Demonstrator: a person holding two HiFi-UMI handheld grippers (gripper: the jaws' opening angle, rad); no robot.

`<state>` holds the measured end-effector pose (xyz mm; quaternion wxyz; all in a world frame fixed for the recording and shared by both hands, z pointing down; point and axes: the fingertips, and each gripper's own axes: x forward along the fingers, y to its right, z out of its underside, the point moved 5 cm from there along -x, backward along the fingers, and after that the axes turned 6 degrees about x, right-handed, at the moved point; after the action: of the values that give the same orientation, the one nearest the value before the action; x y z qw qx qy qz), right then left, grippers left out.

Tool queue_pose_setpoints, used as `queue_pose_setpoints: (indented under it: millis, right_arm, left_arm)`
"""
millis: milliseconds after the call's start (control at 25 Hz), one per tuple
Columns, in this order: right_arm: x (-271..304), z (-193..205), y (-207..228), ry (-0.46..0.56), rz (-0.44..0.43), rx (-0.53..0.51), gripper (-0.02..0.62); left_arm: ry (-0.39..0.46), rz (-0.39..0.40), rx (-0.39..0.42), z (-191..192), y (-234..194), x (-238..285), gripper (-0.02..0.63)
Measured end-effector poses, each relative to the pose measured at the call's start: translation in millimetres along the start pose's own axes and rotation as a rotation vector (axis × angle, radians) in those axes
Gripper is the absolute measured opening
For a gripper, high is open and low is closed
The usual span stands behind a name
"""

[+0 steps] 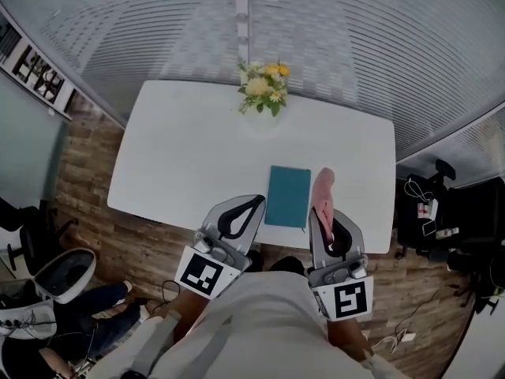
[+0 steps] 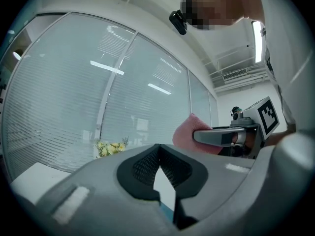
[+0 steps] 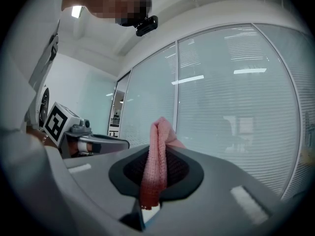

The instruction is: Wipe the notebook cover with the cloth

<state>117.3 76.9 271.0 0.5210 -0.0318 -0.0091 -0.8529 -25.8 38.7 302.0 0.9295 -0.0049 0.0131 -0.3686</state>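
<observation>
White table [image 1: 197, 156] bears the teal notebook [image 1: 288, 197], flat near its front edge | right gripper [image 1: 325, 226] clamps the pink cloth [image 1: 323, 189] upright just beside the notebook (wiping apparently not yet begun) | left gripper [image 1: 254, 206] pinched closed, empty | flowers [image 1: 263, 88] at far edge, no obstacle

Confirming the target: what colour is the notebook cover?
Teal notebook cover; clearest in the head view.

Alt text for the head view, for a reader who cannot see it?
Seen from above, the right gripper holds a pink cloth just right of a closed teal notebook near the front edge of a white table. The left gripper, shut and empty, hovers left of the notebook; yellow flowers stand at the far edge.
</observation>
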Motion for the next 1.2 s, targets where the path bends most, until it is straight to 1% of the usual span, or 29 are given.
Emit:
queue_pose_setpoints:
  millis: [80, 240, 320, 440, 520, 600, 800, 920, 1080, 1200]
  right_arm:
    - [3, -2, -2, 0.004, 0.012, 0.032, 0.029]
    - [5, -3, -3, 0.007, 0.027, 0.046, 0.029]
    - [5, -2, -2, 0.014, 0.027, 0.034, 0.029]
    - [4, -1, 0, 0.021, 0.018, -0.014, 0.029]
    - [4, -2, -2, 0.017, 0.021, -0.016, 0.029]
    - [3, 0, -1, 0.009, 0.022, -0.041, 0.029]
    - [20, 18, 20, -0.046, 0.039, -0.112, 0.026]
    - [30, 30, 25, -0.076, 0.031, -0.153, 0.027]
    - [37, 57, 26, -0.199, 0.014, -0.279, 0.026]
    - [47, 75, 26, -0.251, 0.009, -0.347, 0.026]
  left_arm:
    - [-0.003, 0.010, 0.001, 0, -1, 1, -0.005]
    - [-0.006, 0.025, -0.004, -2, -1, 1, -0.006]
    - [-0.011, 0.034, 0.002, -1, -1, 0, -0.005]
    - [-0.012, 0.040, 0.009, 0, 0, 1, -0.005]
    - [-0.020, 0.041, 0.013, 3, 0, 1, -0.005]
    - [-0.031, 0.044, 0.014, 7, 1, 4, -0.005]
    - [-0.085, 0.065, 0.005, 30, -9, 30, -0.005]
    - [-0.119, 0.078, 0.016, 46, -13, 39, -0.005]
    - [-0.155, 0.081, 0.020, 73, -18, 43, -0.005]
    - [-0.204, 0.091, 0.001, 95, -21, 46, -0.005]
